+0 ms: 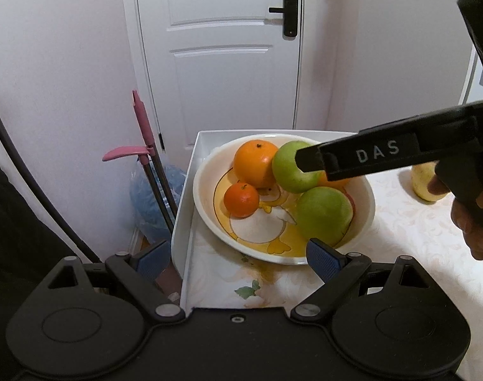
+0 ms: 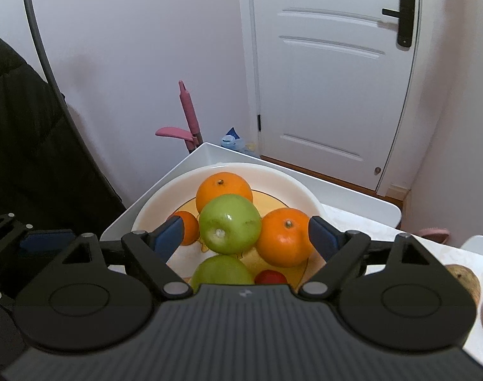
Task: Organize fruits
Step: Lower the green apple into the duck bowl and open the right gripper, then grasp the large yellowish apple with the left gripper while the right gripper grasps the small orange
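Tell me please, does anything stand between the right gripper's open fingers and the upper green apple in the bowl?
Nothing visible does: the right gripper is open, with the upper green apple directly ahead between its fingers, resting in the bowl.

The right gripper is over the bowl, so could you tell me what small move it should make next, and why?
Probably draw the right gripper back from the bowl: its jaws stand open, clear of the green apple, which rests on the other fruit.

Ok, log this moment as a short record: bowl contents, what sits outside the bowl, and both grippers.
bowl: white, duck print, in a white tray
in bowl: two green apples, two large oranges, small orange, a red fruit
outside bowl: yellowish fruit on the table
left gripper: open, empty
right gripper: open, around the upper apple, pads apart from it
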Motion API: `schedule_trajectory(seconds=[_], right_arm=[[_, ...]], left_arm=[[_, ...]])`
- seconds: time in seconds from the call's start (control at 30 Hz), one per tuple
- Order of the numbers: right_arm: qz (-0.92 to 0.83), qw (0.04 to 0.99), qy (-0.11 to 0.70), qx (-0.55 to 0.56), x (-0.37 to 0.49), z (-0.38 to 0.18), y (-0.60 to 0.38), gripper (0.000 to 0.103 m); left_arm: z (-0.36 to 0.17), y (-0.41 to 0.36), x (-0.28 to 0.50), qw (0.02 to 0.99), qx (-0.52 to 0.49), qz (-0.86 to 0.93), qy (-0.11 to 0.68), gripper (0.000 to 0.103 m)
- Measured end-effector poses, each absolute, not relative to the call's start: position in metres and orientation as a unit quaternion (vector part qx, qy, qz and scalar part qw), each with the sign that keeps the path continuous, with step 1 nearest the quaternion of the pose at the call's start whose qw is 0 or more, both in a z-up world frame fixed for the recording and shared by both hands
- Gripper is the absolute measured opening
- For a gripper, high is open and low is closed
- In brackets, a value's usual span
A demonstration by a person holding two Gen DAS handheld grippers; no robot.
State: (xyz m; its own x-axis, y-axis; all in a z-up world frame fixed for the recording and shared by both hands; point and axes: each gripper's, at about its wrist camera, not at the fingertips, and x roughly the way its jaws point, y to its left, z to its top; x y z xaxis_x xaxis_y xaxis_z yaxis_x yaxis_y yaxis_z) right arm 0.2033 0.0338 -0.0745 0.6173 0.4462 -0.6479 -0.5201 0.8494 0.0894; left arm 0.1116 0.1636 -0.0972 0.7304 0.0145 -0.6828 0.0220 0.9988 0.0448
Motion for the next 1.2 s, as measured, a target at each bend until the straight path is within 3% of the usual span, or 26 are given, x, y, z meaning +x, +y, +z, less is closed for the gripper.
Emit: schedule_trajectory(seconds=[0.67, 1.2], right_arm=[[0.184, 0.931, 0.315, -0.019, 0.129, -0.008, -0.051, 0.100], [0.147, 0.934, 0.326, -0.004, 0.111, -0.015, -0.187, 0.100]], left_arm=[[-0.040, 0.130, 0.079, 0.950, 0.029, -0.035, 0.310, 0.101], [-0.024, 0.041, 0.066, 0.956, 0.029, -0.031, 0.291, 0.102]])
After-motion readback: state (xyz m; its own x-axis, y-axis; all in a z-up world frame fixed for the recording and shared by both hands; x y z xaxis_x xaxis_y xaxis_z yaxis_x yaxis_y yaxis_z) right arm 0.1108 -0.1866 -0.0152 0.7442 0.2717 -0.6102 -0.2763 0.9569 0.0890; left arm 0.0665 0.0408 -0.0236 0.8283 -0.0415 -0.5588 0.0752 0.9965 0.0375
